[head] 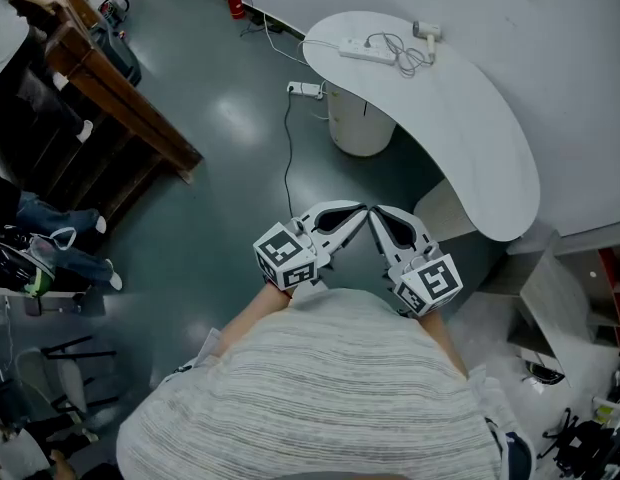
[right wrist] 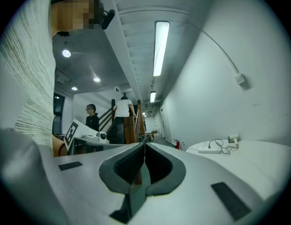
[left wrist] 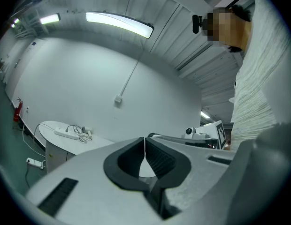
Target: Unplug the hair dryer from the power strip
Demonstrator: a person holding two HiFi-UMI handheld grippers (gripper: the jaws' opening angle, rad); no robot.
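Hair dryer: small white plastic hair dryer [head: 426, 31], upper right of frame, on curved white tabletop [head: 480, 138], near long white power strip [head: 367, 51].
Left hand-held gripper [head: 360, 211]: clenched, empty, lower centre.
Right hand-held gripper [head: 376, 213]: clenched, empty.

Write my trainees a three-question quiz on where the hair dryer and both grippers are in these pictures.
1. True or false: the left gripper and the right gripper are both shut and empty.
2. Where is the hair dryer? A: on the white table; B: in the left gripper; C: in the right gripper.
3. What long white thing lies beside it on the table?
Key: 1 true; 2 A; 3 the power strip.
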